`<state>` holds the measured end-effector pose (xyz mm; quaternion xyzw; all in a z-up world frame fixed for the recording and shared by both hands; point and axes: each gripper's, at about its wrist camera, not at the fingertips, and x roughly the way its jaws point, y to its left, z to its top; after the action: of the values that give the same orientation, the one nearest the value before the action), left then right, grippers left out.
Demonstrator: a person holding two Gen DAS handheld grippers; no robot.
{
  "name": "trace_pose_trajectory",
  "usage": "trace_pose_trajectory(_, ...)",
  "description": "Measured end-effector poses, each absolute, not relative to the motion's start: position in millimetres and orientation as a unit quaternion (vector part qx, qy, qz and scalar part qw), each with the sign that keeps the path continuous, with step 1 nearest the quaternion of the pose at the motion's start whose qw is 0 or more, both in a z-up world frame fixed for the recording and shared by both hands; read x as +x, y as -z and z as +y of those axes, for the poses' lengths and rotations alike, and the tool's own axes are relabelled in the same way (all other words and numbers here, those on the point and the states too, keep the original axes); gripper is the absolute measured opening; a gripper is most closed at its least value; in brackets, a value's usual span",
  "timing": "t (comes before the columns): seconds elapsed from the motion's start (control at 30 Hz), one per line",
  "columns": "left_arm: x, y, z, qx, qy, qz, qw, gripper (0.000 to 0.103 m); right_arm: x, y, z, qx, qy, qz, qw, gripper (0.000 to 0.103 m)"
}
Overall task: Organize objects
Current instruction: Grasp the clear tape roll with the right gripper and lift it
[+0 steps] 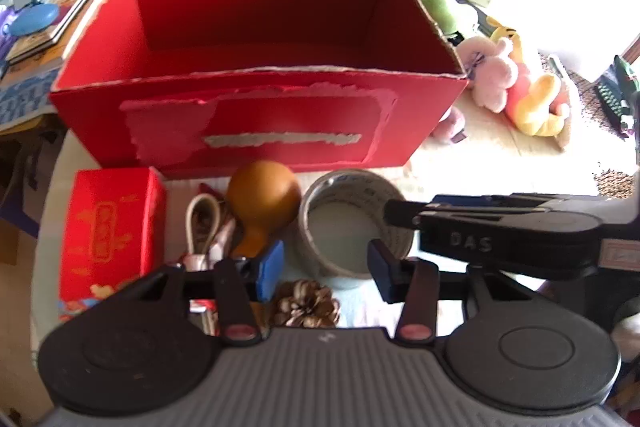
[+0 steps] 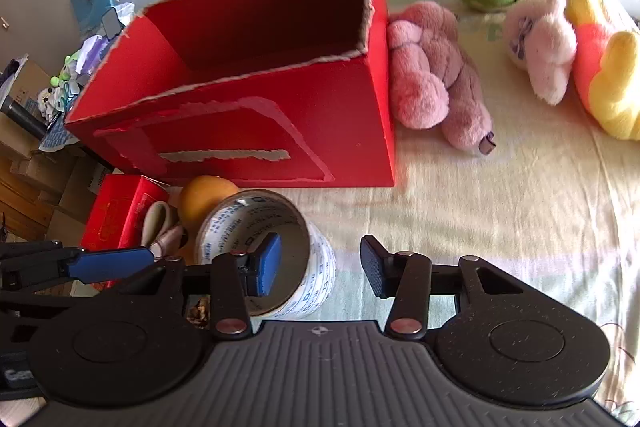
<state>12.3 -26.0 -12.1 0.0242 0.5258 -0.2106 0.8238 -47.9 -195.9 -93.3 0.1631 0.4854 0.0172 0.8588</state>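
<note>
target: tape roll [image 2: 266, 259], lying flat w/ its hole facing up, on the bed sheet [image 2: 500, 211] just in front of the big red box [image 2: 256, 75].

my R gripper [image 2: 320, 269]: jaws about half apart, holding nothing yet. My blue pad [image 2: 269, 263] hangs inside the roll's hole, the black pad [image 2: 374, 267] outside, so the roll's right wall sits between them. No pad pressing on it that I can see.

my L gripper [image 1: 326, 269]: also half apart, empty. It hovers over the roll's near-left edge; pine cone [image 1: 306, 303] just below it, gourd [image 1: 262, 205] and small red carton [image 1: 110, 231] to its left.

nearer hand: both are right at the roll, but R already straddles the wall, so I judge R takes it.

roll's axis: vertical; wall runs roughly crosswise to my R jaw line, a fair pinch on the rim.

direction to box: straight ahead & up from the roll; front wall is tall, so the roll would need lifting clear of the torn rim before going fwd.

box state: open top; what I can see of the inside is bare.

crowding: gourd touches or nearly touches the roll on its far-left side; cord loop [image 1: 204, 223] beside that. L arm's finger reaches across near the roll in R view — risk of my two tools bumping.

other stuff: pink plush [image 2: 434, 75] leans at the box's right side, more plush toys [image 2: 560, 39] well apart to the right.
</note>
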Motion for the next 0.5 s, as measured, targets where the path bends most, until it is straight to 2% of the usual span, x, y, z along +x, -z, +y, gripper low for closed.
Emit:
trace_pose_trajectory(0.07,16.3,16.2,-28.4,0.028,0.214,0.533,0.818,0.044,-44.1,99.1,-198.0,0.169,-0.017,0.490,0.855,0.042)
trace_pose_trajectory(0.2,23.5,27.2,-34.5,0.027,0.227,0.550,0.803,0.025,-41.5,105.1,-202.4,0.192,-0.022,0.494,0.848,0.033)
trace_pose_trajectory(0.33,25.4,30.7,-36.5,0.040,0.219,0.544,0.809,0.023,-40.2,106.2,-203.4,0.209,-0.034,0.491,0.845,0.023)
trace_pose_trajectory(0.37,26.0,29.3,-35.9,0.039,0.219,0.544,0.809,0.021,-40.9,106.5,-203.5,0.213,-0.040,0.490,0.844,0.017)
trace_pose_trajectory(0.5,25.5,28.9,-36.3,0.050,0.211,0.538,0.815,0.007,-44.6,105.5,-204.9,0.211,-0.037,0.487,0.846,0.015)
